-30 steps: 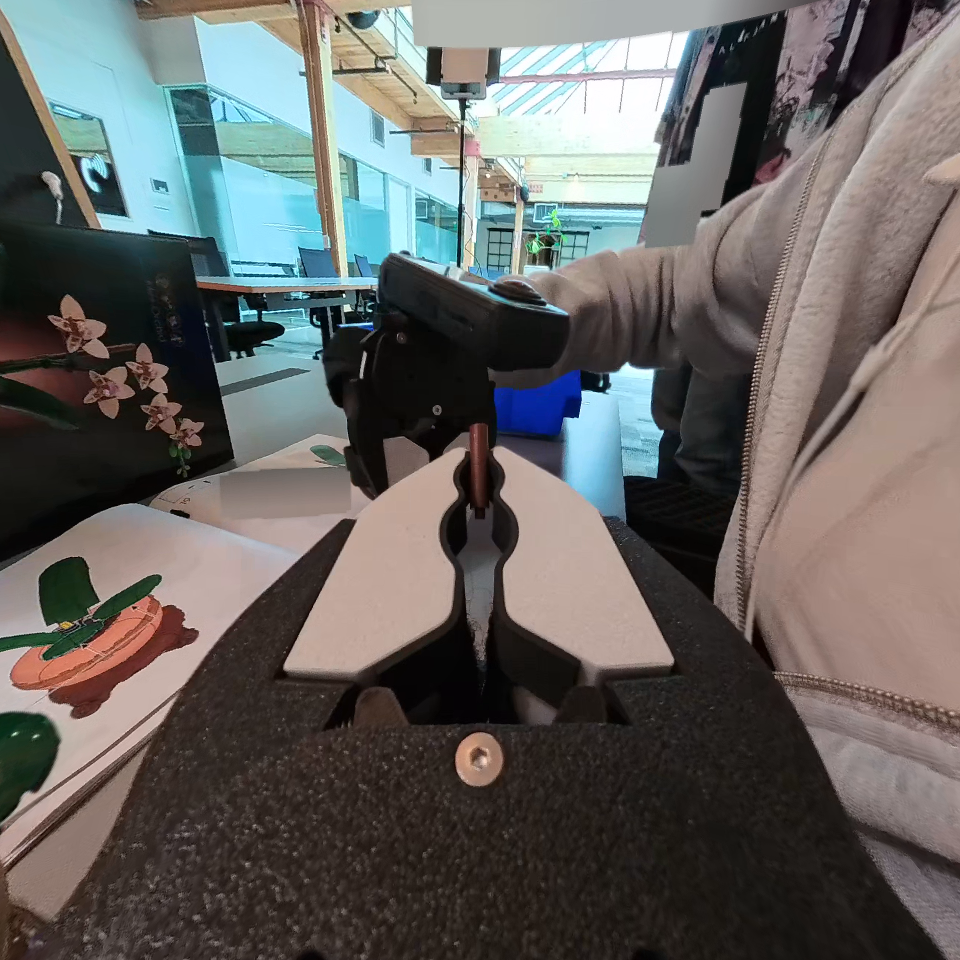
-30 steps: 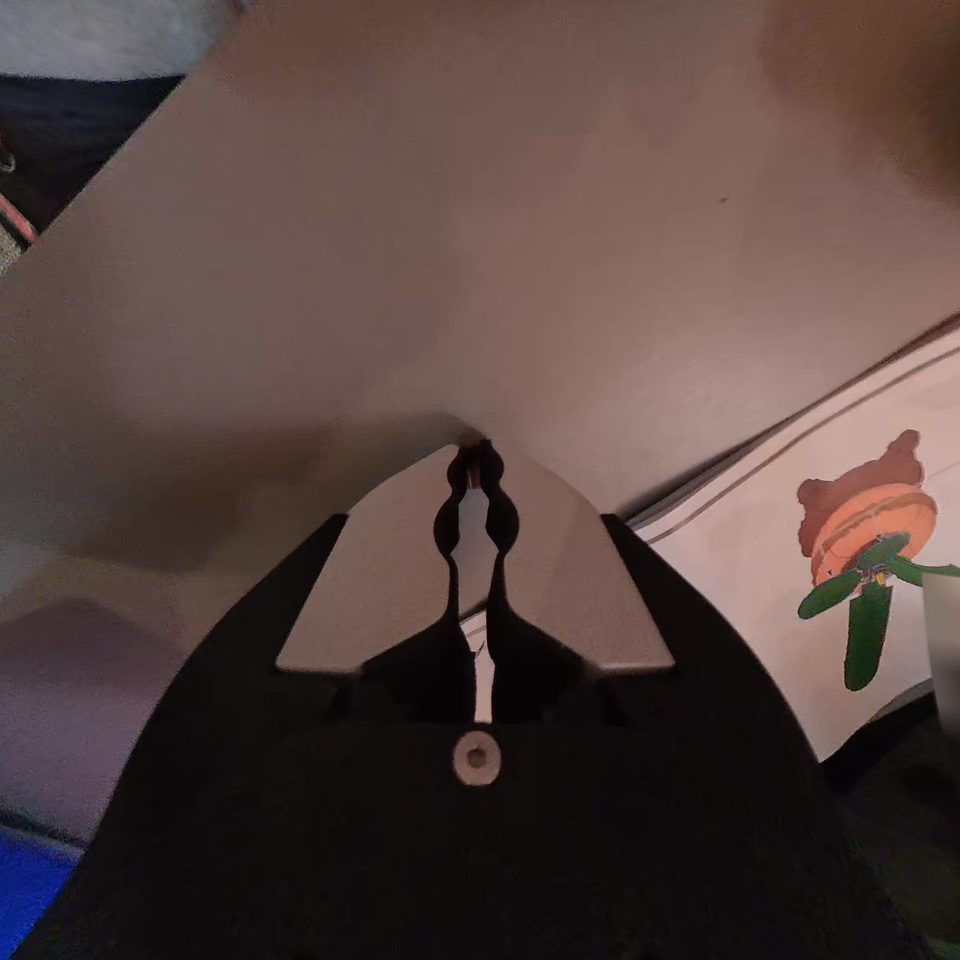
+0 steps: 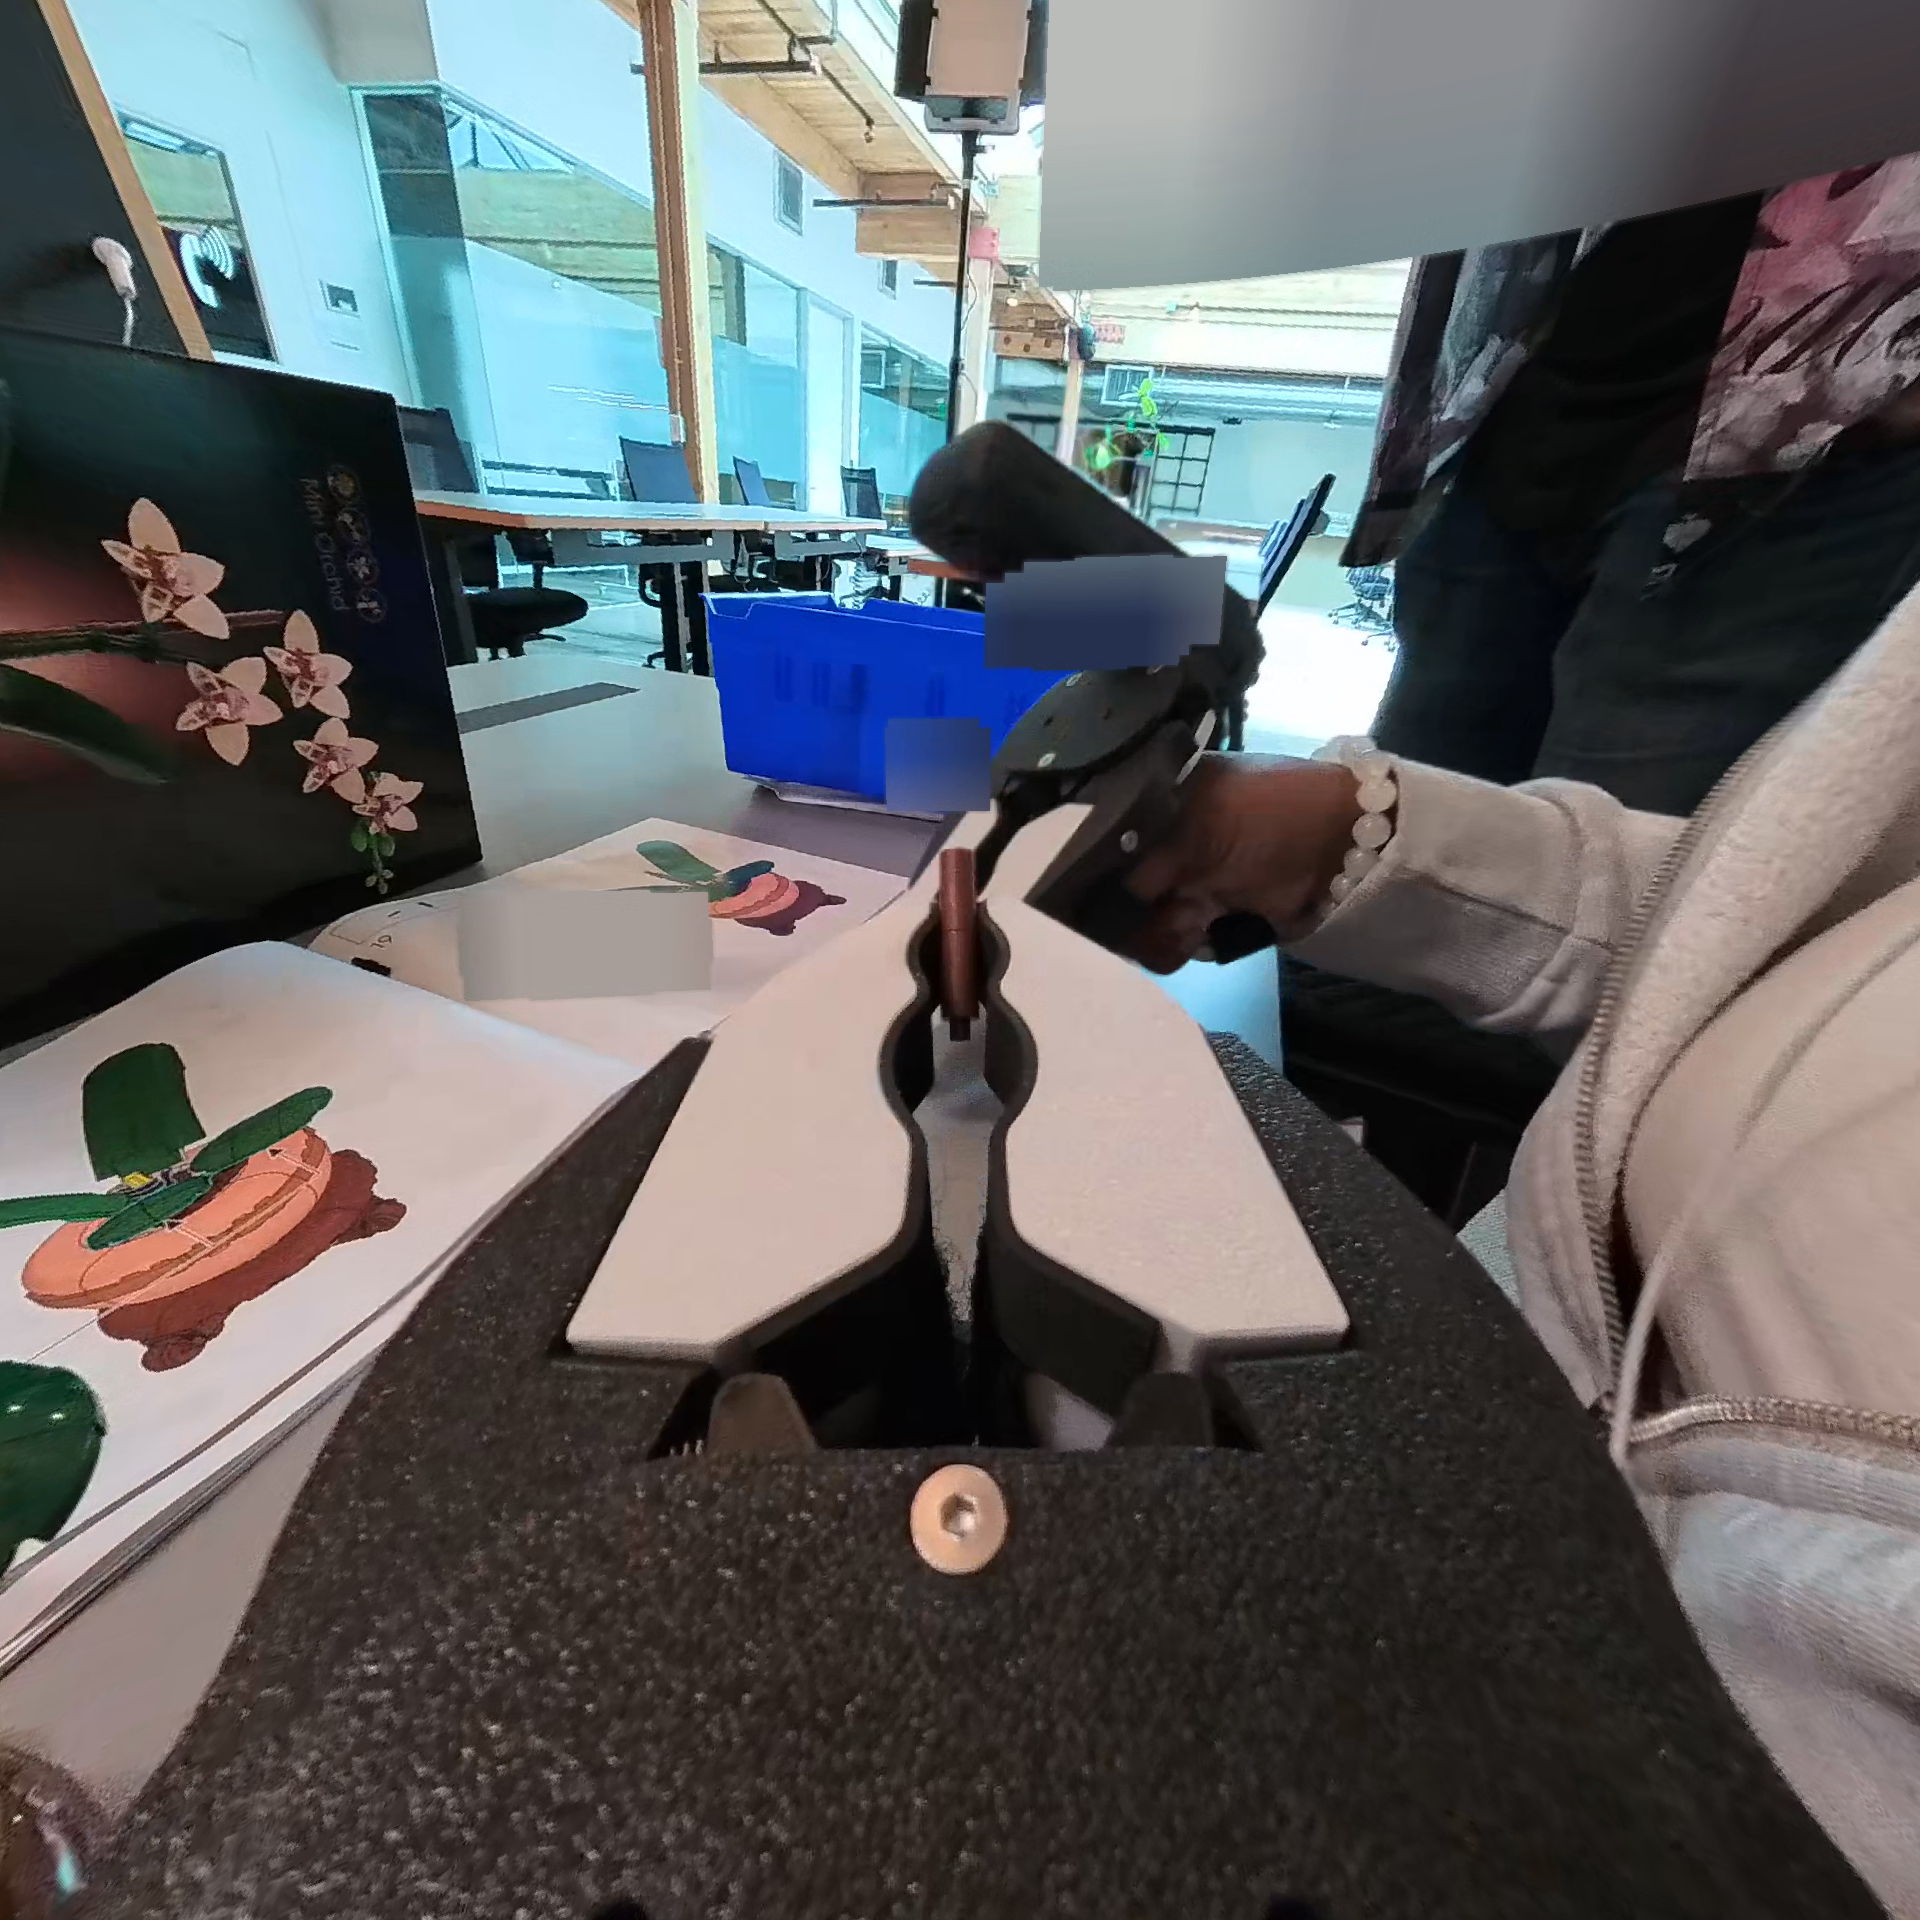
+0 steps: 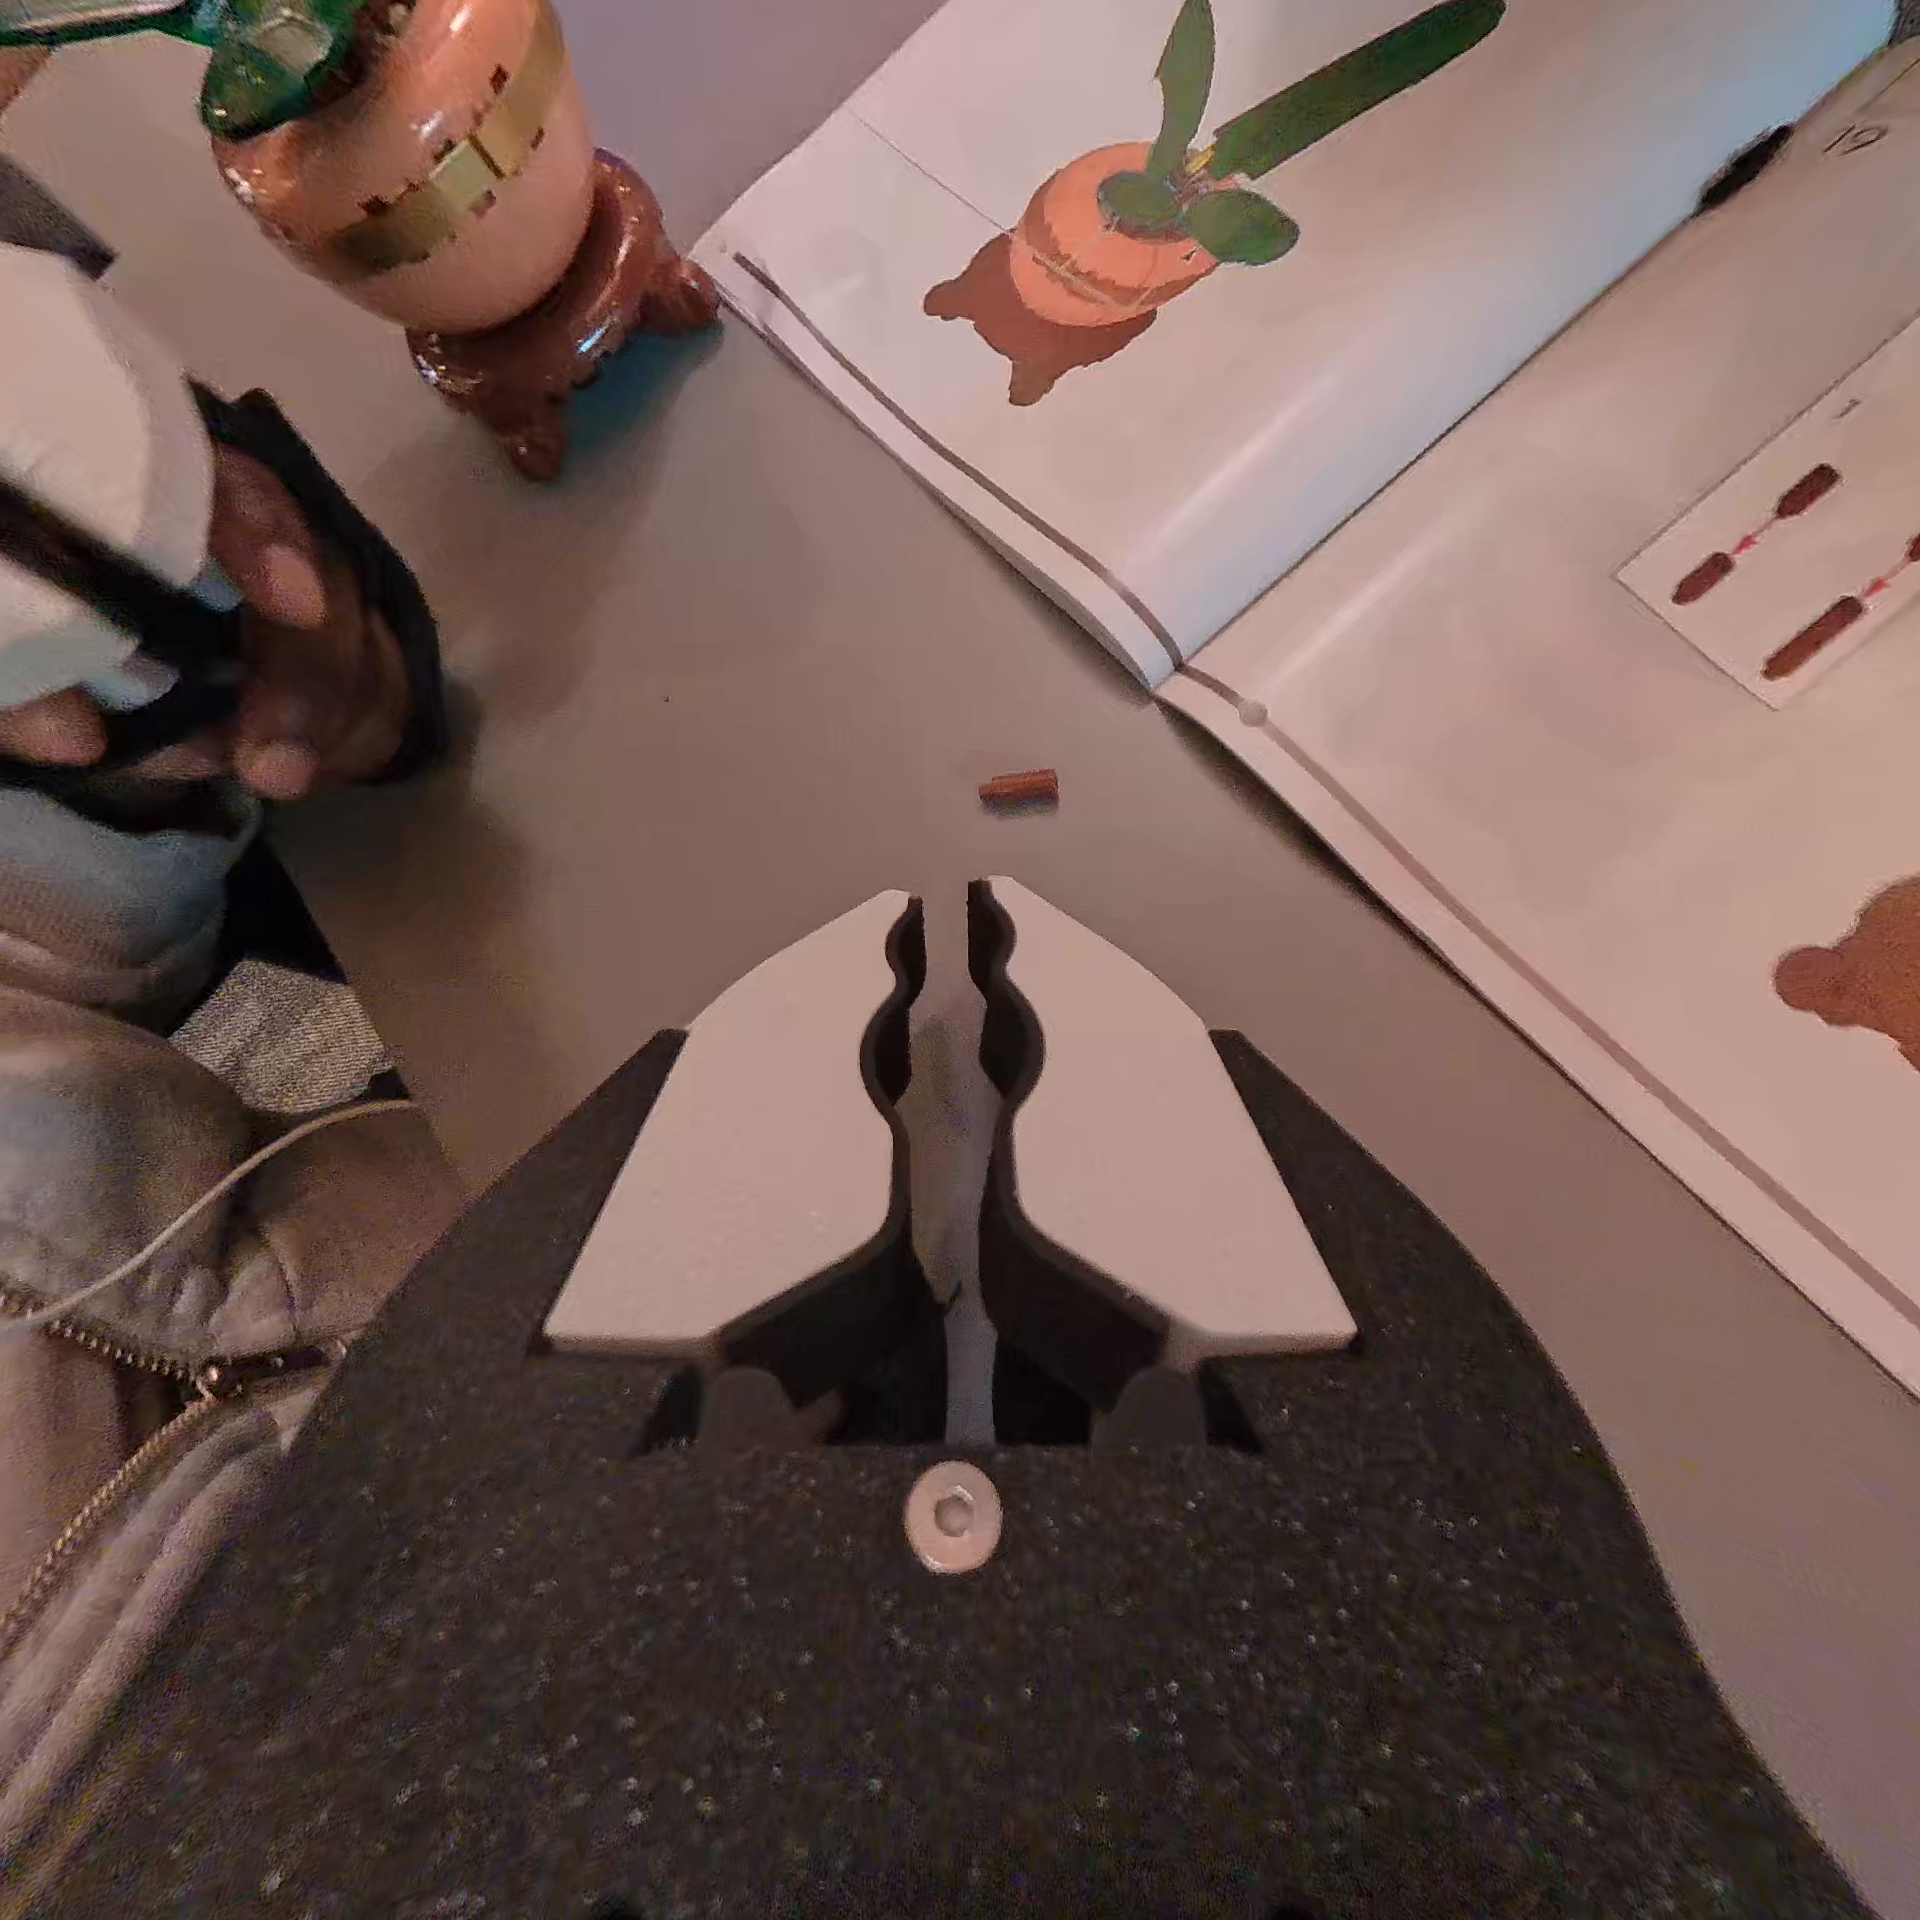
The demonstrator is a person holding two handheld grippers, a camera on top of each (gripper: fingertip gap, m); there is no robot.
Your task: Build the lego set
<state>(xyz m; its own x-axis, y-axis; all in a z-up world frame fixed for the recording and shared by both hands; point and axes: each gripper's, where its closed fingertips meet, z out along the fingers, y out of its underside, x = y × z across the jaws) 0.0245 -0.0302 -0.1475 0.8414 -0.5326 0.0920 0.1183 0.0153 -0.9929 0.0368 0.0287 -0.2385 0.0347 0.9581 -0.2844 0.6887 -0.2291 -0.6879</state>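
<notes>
while both tools sit over the counter point(image 4: 675, 582):
left tool point(image 3: 958, 940): clamped on a brown lego rod point(image 3: 958, 951), held upright, raised.
right tool point(image 4: 943, 894): fingers slightly apart, empty.
loose brown lego piece point(image 4: 1018, 787): flat on counter, just ahead of right tool.
lego pot point(image 4: 457, 197): standing beside open instruction booklet point(image 4: 1351, 343).

Grey table point(image 4: 727, 644): brown peg point(image 4: 1018, 787), potted model point(image 4: 468, 208), open booklet point(image 4: 1403, 727).
</notes>
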